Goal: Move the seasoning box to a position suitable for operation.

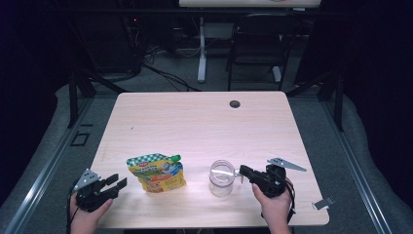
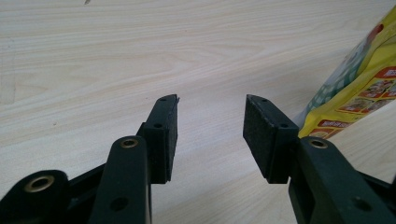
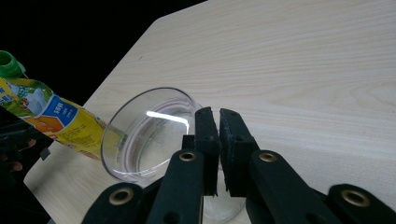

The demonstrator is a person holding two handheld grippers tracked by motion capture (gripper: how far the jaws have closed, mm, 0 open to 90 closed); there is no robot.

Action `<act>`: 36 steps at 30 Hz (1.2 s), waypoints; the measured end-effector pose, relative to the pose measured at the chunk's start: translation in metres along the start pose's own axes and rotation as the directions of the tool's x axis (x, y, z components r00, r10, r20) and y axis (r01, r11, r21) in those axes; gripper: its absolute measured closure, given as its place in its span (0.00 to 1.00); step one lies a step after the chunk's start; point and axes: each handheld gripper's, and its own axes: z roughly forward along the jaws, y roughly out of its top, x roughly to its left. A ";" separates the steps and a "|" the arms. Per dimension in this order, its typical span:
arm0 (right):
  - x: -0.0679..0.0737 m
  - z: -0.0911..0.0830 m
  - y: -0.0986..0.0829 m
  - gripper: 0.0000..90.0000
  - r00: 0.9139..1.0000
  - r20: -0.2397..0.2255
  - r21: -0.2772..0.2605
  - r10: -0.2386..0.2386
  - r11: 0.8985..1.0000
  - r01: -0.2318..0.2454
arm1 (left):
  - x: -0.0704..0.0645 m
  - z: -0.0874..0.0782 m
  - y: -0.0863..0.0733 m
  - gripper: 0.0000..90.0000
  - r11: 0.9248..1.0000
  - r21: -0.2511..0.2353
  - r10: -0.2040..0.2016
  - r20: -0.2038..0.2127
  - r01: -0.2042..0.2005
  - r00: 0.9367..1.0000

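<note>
At lower left the left gripper (image 1: 116,185) waits with jaws spread and empty beside the pouch (image 1: 156,172), cap on and unpoured by the look of it, while at lower centre-right the right gripper (image 1: 242,172) pinches the empty jar (image 1: 222,177) by its rim.

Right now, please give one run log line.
left gripper: open, beside pouch | right gripper: shut on jar rim
</note>
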 end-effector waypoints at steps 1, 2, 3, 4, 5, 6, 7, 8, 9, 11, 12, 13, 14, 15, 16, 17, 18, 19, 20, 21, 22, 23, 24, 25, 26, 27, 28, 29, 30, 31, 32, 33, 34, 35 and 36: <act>0.000 0.000 0.000 0.96 1.000 0.000 0.000 0.000 1.000 0.000 | 0.000 0.000 0.000 0.61 1.000 0.000 0.000 0.000 0.000 1.000; 0.000 0.000 0.000 0.96 1.000 0.000 -0.001 0.000 1.000 0.000 | 0.000 0.000 0.000 0.61 1.000 -0.001 0.000 0.000 0.000 1.000; 0.000 0.000 0.000 0.96 1.000 0.000 -0.002 0.001 1.000 -0.001 | 0.000 0.000 0.000 0.61 1.000 0.000 0.000 0.000 0.000 1.000; 0.000 0.000 0.000 0.96 1.000 0.000 -0.003 0.000 1.000 0.000 | 0.000 0.000 0.000 0.61 1.000 0.000 0.000 0.000 0.000 1.000; 0.000 0.000 0.000 0.96 1.000 0.000 -0.001 0.001 1.000 -0.001 | 0.000 0.000 0.000 0.61 1.000 0.000 0.000 0.000 0.000 1.000; 0.000 0.000 0.000 0.96 1.000 0.001 -0.004 -0.001 1.000 0.001 | 0.000 0.000 0.000 0.61 1.000 0.000 0.000 0.000 0.000 1.000; 0.000 0.000 0.000 0.96 1.000 0.001 -0.003 0.000 1.000 0.000 | 0.000 0.000 0.000 0.61 1.000 -0.001 0.000 0.000 0.000 1.000; 0.000 0.000 0.000 0.96 1.000 0.001 -0.001 0.001 1.000 -0.001 | 0.000 0.000 0.000 0.61 1.000 0.000 0.000 0.000 0.000 1.000; 0.000 0.000 0.000 0.96 1.000 0.001 -0.001 0.001 1.000 -0.001 | 0.000 0.000 0.000 0.61 1.000 0.000 0.000 0.000 0.000 1.000; 0.000 0.000 0.000 0.96 1.000 0.004 -0.001 0.001 1.000 -0.001 | 0.000 0.000 0.000 0.61 1.000 0.000 0.000 0.000 0.000 1.000; 0.001 0.000 0.000 0.96 1.000 0.006 -0.001 0.000 1.000 0.000 | 0.000 0.000 0.000 0.61 1.000 0.000 0.000 0.000 0.000 1.000; 0.001 0.000 0.000 0.96 1.000 0.006 -0.001 0.000 1.000 0.000 | 0.000 0.000 0.000 0.61 1.000 0.000 0.000 0.000 0.000 1.000; 0.001 0.000 0.000 0.99 1.000 0.018 -0.002 -0.004 1.000 0.004 | 0.000 0.000 0.000 0.61 1.000 0.001 0.000 0.001 0.000 1.000; 0.001 0.000 0.000 0.99 1.000 0.018 -0.002 -0.004 1.000 0.004 | 0.000 0.000 0.000 0.61 1.000 0.001 0.000 0.001 0.000 1.000; 0.000 0.002 -0.001 1.00 0.999 0.049 0.025 -0.008 1.000 0.007 | 0.000 0.000 0.000 0.61 1.000 0.000 0.001 0.001 -0.001 1.000; 0.000 0.004 -0.003 1.00 0.997 0.068 0.050 -0.020 0.999 0.016 | 0.000 0.000 0.000 0.61 1.000 0.000 0.001 0.000 -0.001 1.000; -0.001 0.004 -0.004 1.00 0.996 0.081 0.045 -0.023 0.999 0.019 | 0.000 0.000 0.000 0.61 1.000 0.000 0.001 0.000 -0.001 1.000; -0.003 0.004 -0.005 1.00 0.998 0.068 0.036 -0.001 0.999 -0.002 | 0.000 0.000 0.000 0.61 1.000 -0.001 0.000 0.001 0.000 1.000; -0.005 0.003 -0.006 1.00 0.999 0.036 0.029 0.035 0.999 -0.036 | 0.000 0.000 0.000 0.61 1.000 -0.001 0.000 0.000 0.000 1.000; -0.005 0.003 -0.006 1.00 0.999 0.036 0.029 0.035 0.999 -0.036 | 0.000 0.000 0.000 0.61 1.000 -0.001 0.000 0.000 0.000 1.000; -0.008 0.005 -0.006 0.99 0.998 0.014 0.019 0.063 0.998 -0.063 | 0.000 0.000 0.000 0.61 1.000 0.000 0.001 0.000 -0.001 1.000; -0.009 0.005 -0.006 0.99 0.998 0.014 0.021 0.067 0.998 -0.067 | 0.000 0.000 0.000 0.61 1.000 0.000 0.001 0.000 -0.001 1.000; -0.009 0.005 -0.006 0.99 0.997 0.008 0.019 0.075 0.997 -0.076 | 0.000 0.000 0.000 0.61 1.000 -0.001 0.000 0.001 0.000 1.000; -0.009 0.005 -0.006 0.99 0.997 0.008 0.019 0.075 0.997 -0.076 | 0.000 0.000 0.000 0.61 1.000 -0.001 0.000 0.001 0.000 1.000; -0.011 0.005 -0.007 0.98 0.996 0.000 0.020 0.086 0.996 -0.086 | 0.001 0.000 0.000 0.61 1.000 0.001 0.001 -0.001 -0.001 1.000; -0.012 0.005 -0.007 0.97 0.996 -0.006 0.019 0.094 0.995 -0.094 | 0.001 0.000 0.000 0.61 1.000 0.001 0.001 -0.001 -0.001 1.000; -0.013 0.005 -0.008 0.97 0.995 -0.009 0.016 0.103 0.995 -0.103 | 0.001 0.000 0.000 0.61 1.000 0.001 0.000 -0.002 0.000 1.000; -0.013 0.005 -0.008 0.96 0.994 -0.011 0.014 0.111 0.994 -0.111 | 0.000 0.000 0.000 0.61 1.000 0.000 -0.001 0.000 0.001 1.000; -0.014 0.004 -0.008 0.96 0.994 -0.014 0.018 0.111 0.994 -0.110 | 0.000 0.000 0.000 0.61 1.000 -0.001 0.000 0.000 0.000 1.000; -0.015 0.004 -0.009 0.95 0.993 -0.018 0.016 0.114 0.993 -0.113 | 0.000 0.000 0.000 0.61 1.000 -0.001 0.000 0.000 0.000 1.000; -0.015 0.004 -0.009 0.95 0.993 -0.019 0.015 0.116 0.993 -0.116 | 0.000 0.000 0.000 0.61 1.000 0.001 0.001 0.000 -0.001 1.000; -0.015 0.004 -0.009 0.95 0.993 -0.017 0.016 0.113 0.994 -0.112 | 0.000 0.000 0.000 0.61 1.000 0.001 0.001 0.000 -0.001 1.000; -0.015 0.004 -0.009 0.94 0.994 -0.014 0.015 0.109 0.994 -0.108 | 0.000 0.001 0.000 0.61 1.000 0.003 0.001 0.001 -0.001 1.000; -0.014 0.004 -0.009 0.93 0.995 -0.012 0.014 0.104 0.995 -0.103 | 0.000 0.001 0.000 0.61 1.000 0.004 0.001 0.001 -0.001 1.000; -0.014 0.004 -0.010 0.93 0.995 -0.016 0.012 0.100 0.995 -0.099 | 0.000 0.001 0.000 0.61 1.000 0.003 0.002 0.001 -0.002 1.000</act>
